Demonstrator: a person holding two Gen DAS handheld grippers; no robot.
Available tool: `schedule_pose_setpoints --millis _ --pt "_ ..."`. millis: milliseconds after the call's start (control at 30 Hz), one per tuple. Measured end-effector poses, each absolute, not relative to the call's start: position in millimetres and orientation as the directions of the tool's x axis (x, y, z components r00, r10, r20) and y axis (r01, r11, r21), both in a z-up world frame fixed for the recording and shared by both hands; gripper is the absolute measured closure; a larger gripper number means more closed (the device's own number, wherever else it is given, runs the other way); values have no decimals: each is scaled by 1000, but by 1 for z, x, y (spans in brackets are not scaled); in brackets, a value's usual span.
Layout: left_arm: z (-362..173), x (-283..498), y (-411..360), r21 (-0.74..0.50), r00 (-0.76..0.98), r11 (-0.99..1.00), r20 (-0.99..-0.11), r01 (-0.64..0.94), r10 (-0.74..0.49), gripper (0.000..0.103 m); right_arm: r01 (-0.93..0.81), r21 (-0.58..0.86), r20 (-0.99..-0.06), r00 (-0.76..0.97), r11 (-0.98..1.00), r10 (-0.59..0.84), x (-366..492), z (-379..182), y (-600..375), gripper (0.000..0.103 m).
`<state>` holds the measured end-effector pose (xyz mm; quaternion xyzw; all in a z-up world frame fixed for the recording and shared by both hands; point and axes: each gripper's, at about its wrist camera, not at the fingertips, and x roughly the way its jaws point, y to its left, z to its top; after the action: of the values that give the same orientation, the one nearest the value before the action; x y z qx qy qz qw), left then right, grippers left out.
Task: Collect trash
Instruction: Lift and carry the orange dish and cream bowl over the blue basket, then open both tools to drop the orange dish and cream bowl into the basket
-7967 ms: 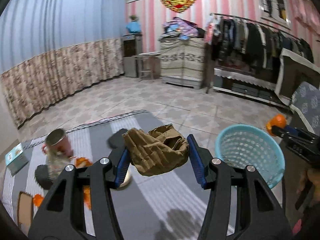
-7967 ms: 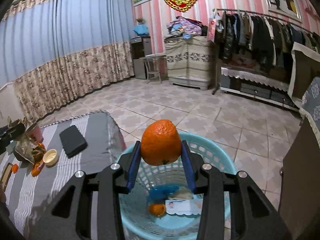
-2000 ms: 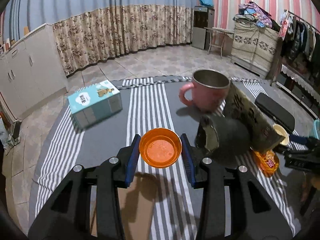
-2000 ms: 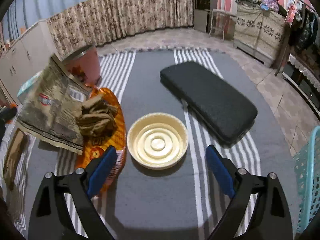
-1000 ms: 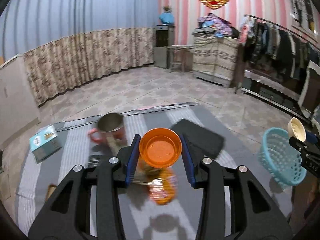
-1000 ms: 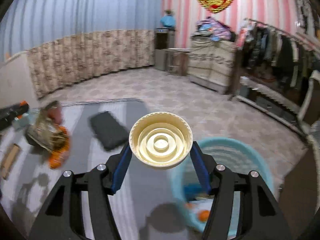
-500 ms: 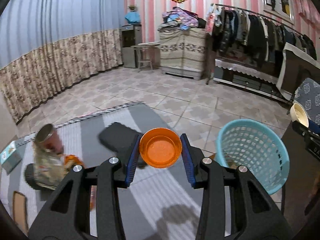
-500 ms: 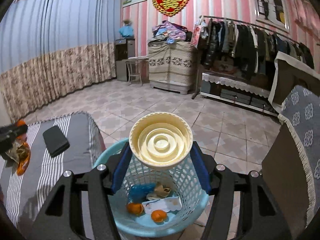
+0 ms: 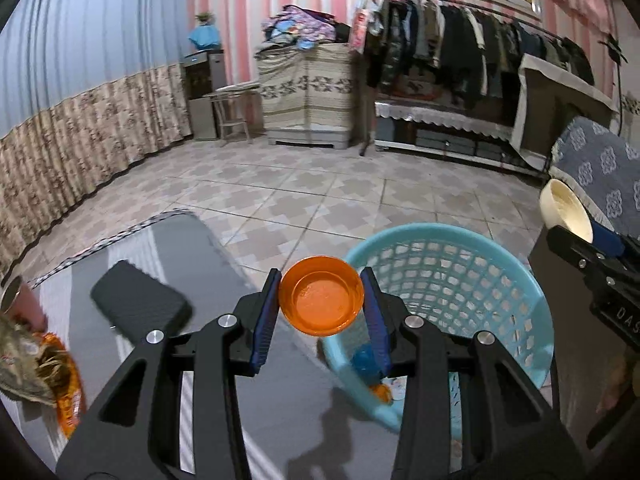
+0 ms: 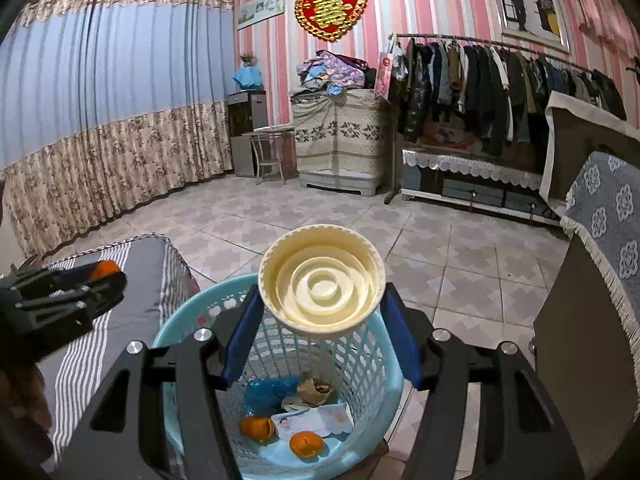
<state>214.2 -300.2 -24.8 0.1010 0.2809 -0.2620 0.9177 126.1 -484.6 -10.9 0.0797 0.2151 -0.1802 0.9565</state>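
Note:
My left gripper (image 9: 321, 320) is shut on a small orange plastic lid (image 9: 321, 295), held above the table edge just left of the light blue mesh basket (image 9: 500, 280). My right gripper (image 10: 321, 330) is shut on a larger cream lid (image 10: 321, 281), held over the same basket (image 10: 384, 364). Inside that basket lie orange peels (image 10: 306, 444), a blue wrapper (image 10: 264, 394), crumpled brown paper and a white card. The right gripper with its cream lid (image 9: 566, 210) shows at the right edge of the left wrist view. The left gripper (image 10: 60, 300) shows at the left of the right wrist view.
A grey striped cloth (image 9: 224, 272) covers the table, bearing a black case (image 9: 140, 304), a pink mug (image 9: 24, 300) and a crumpled wrapper on orange packaging (image 9: 36, 368). A dark cabinet with a patterned cover (image 10: 600, 280) stands right of the basket. Tiled floor lies beyond.
Both grippers have swung from the table towards the basket, each still carrying its lid. The left one has come up beside the basket's rim and the right one now hangs over it.

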Motion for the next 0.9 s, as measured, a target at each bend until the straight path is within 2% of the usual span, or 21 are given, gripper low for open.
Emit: schedule_pose_setpoints --millis 267,567,600,633,700,800,900 --pt "-42 222 -340 45 664 805 -593 591 -455 64 406 116 -463 830 907 -312 136 -27 -490 43" --pt "-38 230 -365 84 676 785 -570 613 -467 64 448 167 -516 799 878 -309 144 -40 -507 43" --pt "-37 230 -365 88 679 786 -568 612 -465 60 448 165 -517 798 879 -309 145 -41 -507 43" --pt "-36 231 -365 97 687 792 -568 603 -453 47 447 160 -517 797 880 -311 146 -41 -506 43" --pt "-33 232 -360 113 720 819 -554 562 -418 29 442 153 -516 799 884 -310 149 -42 -503 43" --pt "-26 234 -348 97 729 831 -543 547 -416 27 428 139 -520 799 893 -302 155 -44 -498 43" --pt "-18 234 -333 108 760 851 -518 514 -393 20 412 119 -526 798 904 -294 162 -47 -492 43"
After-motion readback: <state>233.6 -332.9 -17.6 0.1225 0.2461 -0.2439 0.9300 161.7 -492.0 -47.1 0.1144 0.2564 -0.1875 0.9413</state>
